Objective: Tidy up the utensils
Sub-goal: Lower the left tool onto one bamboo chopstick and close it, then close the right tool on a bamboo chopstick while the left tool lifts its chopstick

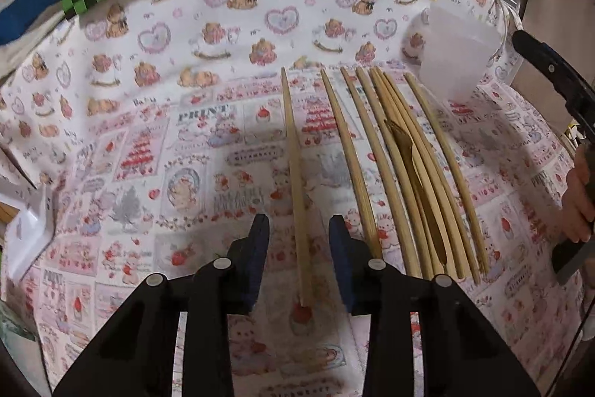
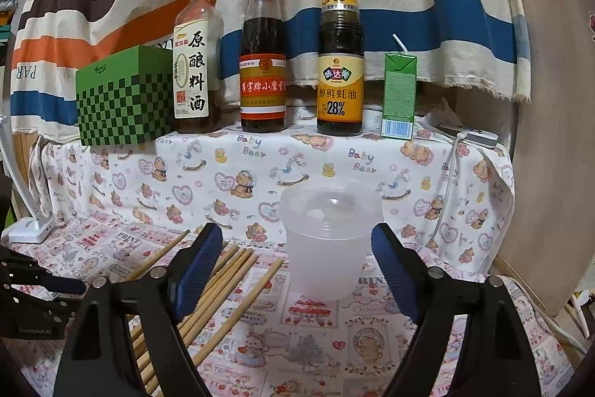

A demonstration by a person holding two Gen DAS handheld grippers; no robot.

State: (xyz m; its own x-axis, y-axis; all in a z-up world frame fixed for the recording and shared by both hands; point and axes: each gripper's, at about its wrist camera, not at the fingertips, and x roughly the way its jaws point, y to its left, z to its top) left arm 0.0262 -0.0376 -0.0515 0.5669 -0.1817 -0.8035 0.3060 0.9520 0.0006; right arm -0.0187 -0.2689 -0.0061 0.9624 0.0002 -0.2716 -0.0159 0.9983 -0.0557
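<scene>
Several wooden chopsticks (image 1: pixel 394 166) lie side by side on the patterned cloth, with a small brown wooden fork (image 1: pixel 412 173) on top of them. One chopstick (image 1: pixel 295 181) lies apart to the left. My left gripper (image 1: pixel 299 229) is open, its jaws on either side of this lone chopstick, not touching it. A translucent plastic cup (image 2: pixel 329 240) stands upright beyond the chopsticks (image 2: pixel 223 285); it also shows in the left wrist view (image 1: pixel 457 51). My right gripper (image 2: pixel 297 248) is wide open and empty, just in front of the cup.
Three sauce bottles (image 2: pixel 264 54), a green checkered box (image 2: pixel 122 99) and a green drink carton (image 2: pixel 399 95) stand on a raised shelf behind. A white power strip (image 2: pixel 28 229) sits at the left. A cable (image 2: pixel 450 173) hangs at the right.
</scene>
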